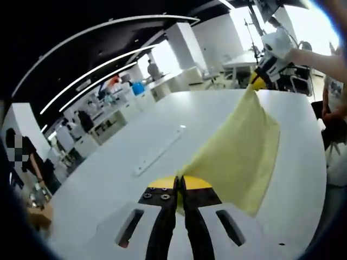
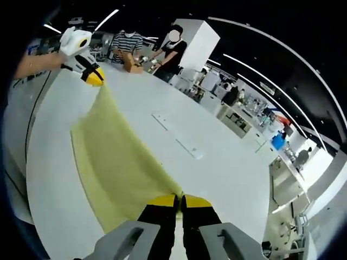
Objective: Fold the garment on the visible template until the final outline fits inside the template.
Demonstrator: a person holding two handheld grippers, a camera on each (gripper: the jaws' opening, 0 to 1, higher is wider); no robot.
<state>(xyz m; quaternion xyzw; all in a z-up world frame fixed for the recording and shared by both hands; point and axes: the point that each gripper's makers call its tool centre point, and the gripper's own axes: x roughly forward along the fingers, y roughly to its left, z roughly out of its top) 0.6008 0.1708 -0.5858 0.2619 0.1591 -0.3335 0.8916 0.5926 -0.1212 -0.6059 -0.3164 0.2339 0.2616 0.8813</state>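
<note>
**Left gripper view and right gripper view: yellow cloth stretched between two tools**

Left gripper view has the left tool (image 1: 179, 187) clenched on one corner of the pale yellow rectangular fabric garment (image 1: 238, 157), its black jaws with yellow tips pressed together with the cloth caught between them. From there the garment runs up and away to the right tool (image 1: 254, 84), which pinches the far corner; a person's hand (image 1: 279, 43) wraps the white body of that tool. The cloth hangs taut along its upper edge between the two tools and sags down toward the smooth white desk (image 1: 108, 173), near the desk's right-hand edge in this view. A long white flat strip (image 1: 160, 150) lies on the desk, apart from the garment.

Right gripper view shows the right tool (image 2: 180, 201) likewise clamped on a garment (image 2: 116, 162) corner, jaws closed together. The cloth stretches to the left tool (image 2: 96, 80), held by a bare forearm (image 2: 38, 62). Two people (image 2: 149, 49) stand at the desk's far edge.
</note>
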